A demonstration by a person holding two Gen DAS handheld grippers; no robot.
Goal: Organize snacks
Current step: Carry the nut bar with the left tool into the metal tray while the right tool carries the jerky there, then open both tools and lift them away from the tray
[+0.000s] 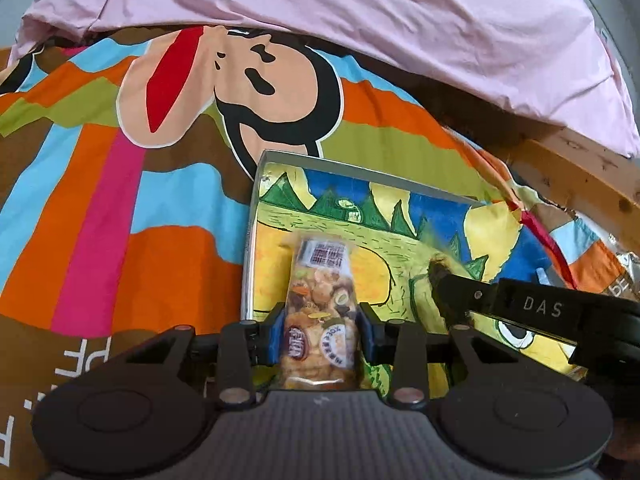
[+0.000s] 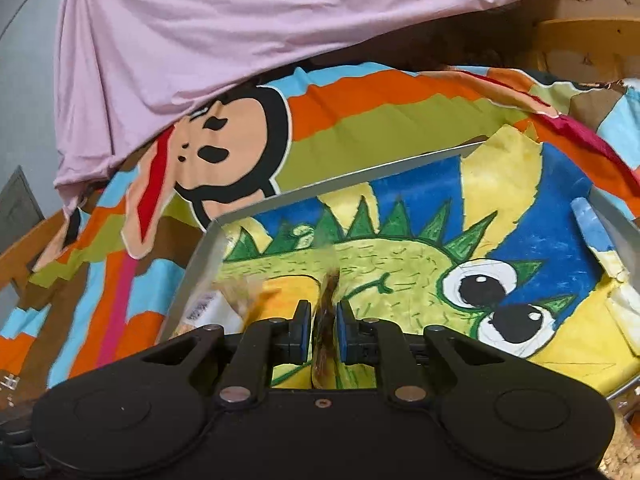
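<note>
A clear packet of mixed nuts [image 1: 318, 280] sits between the blue pads of my left gripper [image 1: 320, 320], which is shut on it above the near left part of a shallow grey tray [image 1: 360, 168]. The tray is lined with a dinosaur drawing. My right gripper [image 2: 324, 312] is shut on a thin brownish snack packet [image 2: 328, 284], seen edge-on over the tray [image 2: 360, 172]. In the left wrist view the right gripper [image 1: 434, 276] reaches in from the right, its packet blurred. The nut packet [image 2: 216, 304] shows as a blur at the left of the right wrist view.
The tray lies on a bright striped sheet with a cartoon monkey [image 1: 240, 80]. A pink cloth [image 1: 400, 20] hangs over the far side. A wooden frame [image 1: 580, 168] runs at the right. Foil packets [image 1: 616, 276] lie right of the tray. A blue piece [image 2: 588, 216] rests on the tray's right wall.
</note>
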